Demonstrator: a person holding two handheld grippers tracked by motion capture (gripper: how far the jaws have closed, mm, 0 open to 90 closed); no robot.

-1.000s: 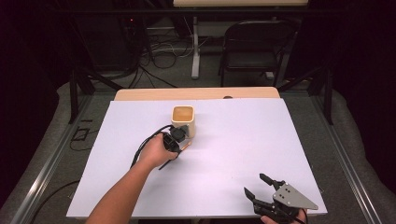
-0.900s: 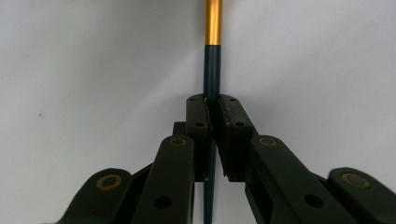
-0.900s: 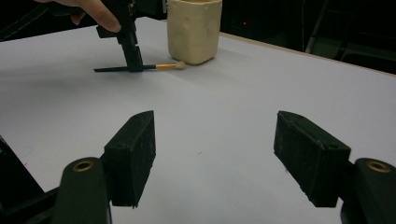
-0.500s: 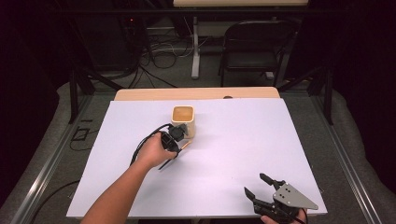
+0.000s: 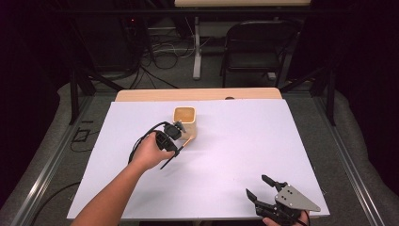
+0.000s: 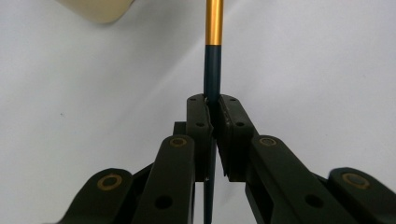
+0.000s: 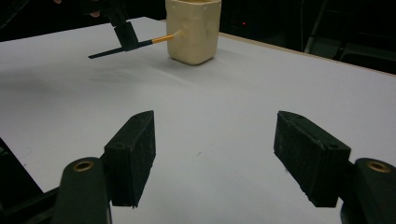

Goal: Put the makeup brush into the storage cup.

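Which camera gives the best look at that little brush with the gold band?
The right gripper view: the whole brush shows from the side, held off the table, its pale tip by the cream cup. The left gripper view shows just its dark handle and gold band, clamped between the fingers. The high view shows it small.

You see the white paper-covered table top (image 5: 244, 155) evenly and brightly lit from above, while the room around it falls to near black and the dark folding metal chair (image 5: 256, 47) behind reads only dimly. In the left gripper view the thin dark-handled brush with a gold metal band (image 6: 212, 70) is fairly sharp, the cream square plastic cup (image 6: 100, 9) at the top edge blurred. In the right gripper view your near black jaws look soft, and a faint shadow lies under the brush.
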